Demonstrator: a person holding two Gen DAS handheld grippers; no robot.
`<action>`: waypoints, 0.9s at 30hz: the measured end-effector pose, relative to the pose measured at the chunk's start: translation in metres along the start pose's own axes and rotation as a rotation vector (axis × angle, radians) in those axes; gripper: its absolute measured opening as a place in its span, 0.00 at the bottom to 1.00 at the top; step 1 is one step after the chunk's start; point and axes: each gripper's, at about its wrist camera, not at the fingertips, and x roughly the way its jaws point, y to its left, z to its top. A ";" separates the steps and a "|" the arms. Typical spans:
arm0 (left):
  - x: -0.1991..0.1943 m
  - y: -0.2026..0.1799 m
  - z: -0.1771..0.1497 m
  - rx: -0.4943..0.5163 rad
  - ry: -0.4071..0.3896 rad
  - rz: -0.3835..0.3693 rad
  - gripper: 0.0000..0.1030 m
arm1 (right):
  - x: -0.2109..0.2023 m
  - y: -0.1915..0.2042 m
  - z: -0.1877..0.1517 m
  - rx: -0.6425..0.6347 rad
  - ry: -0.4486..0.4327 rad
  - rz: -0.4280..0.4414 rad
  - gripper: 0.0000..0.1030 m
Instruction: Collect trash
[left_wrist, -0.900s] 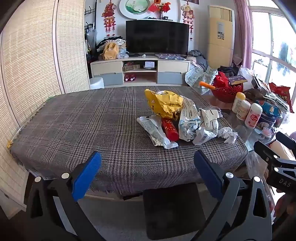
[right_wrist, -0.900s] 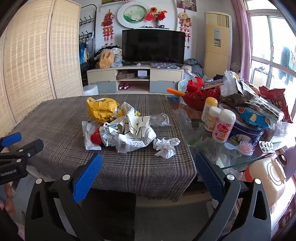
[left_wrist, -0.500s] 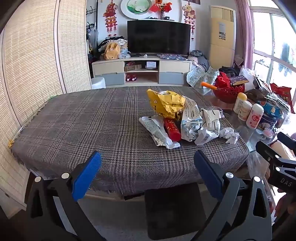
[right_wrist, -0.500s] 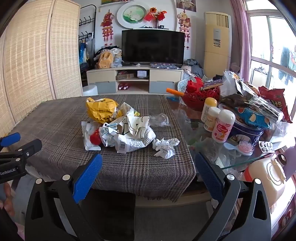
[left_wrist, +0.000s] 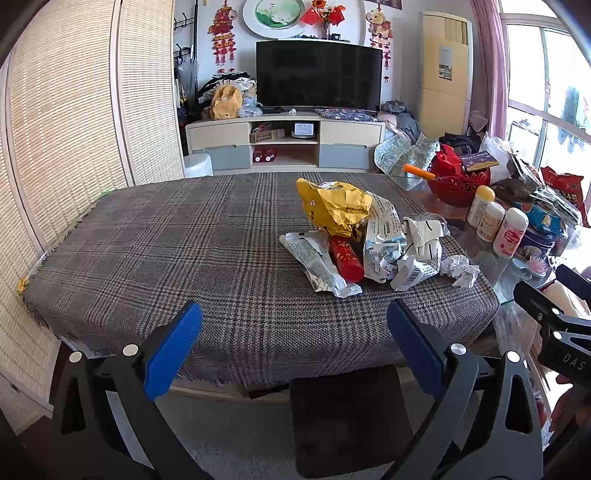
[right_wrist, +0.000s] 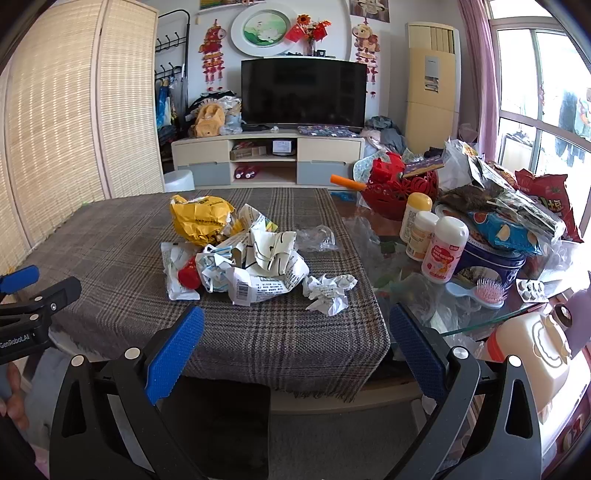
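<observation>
A pile of trash lies on the plaid tablecloth (left_wrist: 166, 251): a crumpled yellow bag (left_wrist: 334, 208), a red wrapper (left_wrist: 345, 253), a silver-white wrapper (left_wrist: 317, 264), crumpled white packaging (left_wrist: 402, 247) and a small paper ball (left_wrist: 460, 269). The right wrist view shows the same yellow bag (right_wrist: 201, 219), white packaging (right_wrist: 258, 266), paper ball (right_wrist: 328, 290) and a clear plastic scrap (right_wrist: 316, 240). My left gripper (left_wrist: 291, 341) is open and empty, at the table's near edge. My right gripper (right_wrist: 293, 347) is open and empty, also short of the pile.
A glass table part at the right holds bottles (right_wrist: 445, 249), a blue tin (right_wrist: 491, 260), snack bags (right_wrist: 546, 199), a red basket (right_wrist: 400, 188) and a pink hairbrush (right_wrist: 487, 291). A dark chair seat (left_wrist: 347, 413) sits below the table edge. A TV stand (left_wrist: 286, 142) is behind.
Both grippers have crept slightly toward the table; the trash pile looks a little nearer. Both stay open and nothing on the table has moved.
</observation>
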 end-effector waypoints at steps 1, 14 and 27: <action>0.000 0.000 0.000 0.000 0.000 0.000 0.92 | 0.000 0.000 0.000 0.000 0.001 0.000 0.97; -0.002 0.006 -0.001 -0.006 0.000 0.014 0.92 | 0.000 -0.001 -0.001 0.002 0.000 0.000 0.97; -0.002 0.003 -0.001 -0.001 0.000 0.017 0.92 | 0.001 -0.001 -0.001 0.001 0.001 0.002 0.97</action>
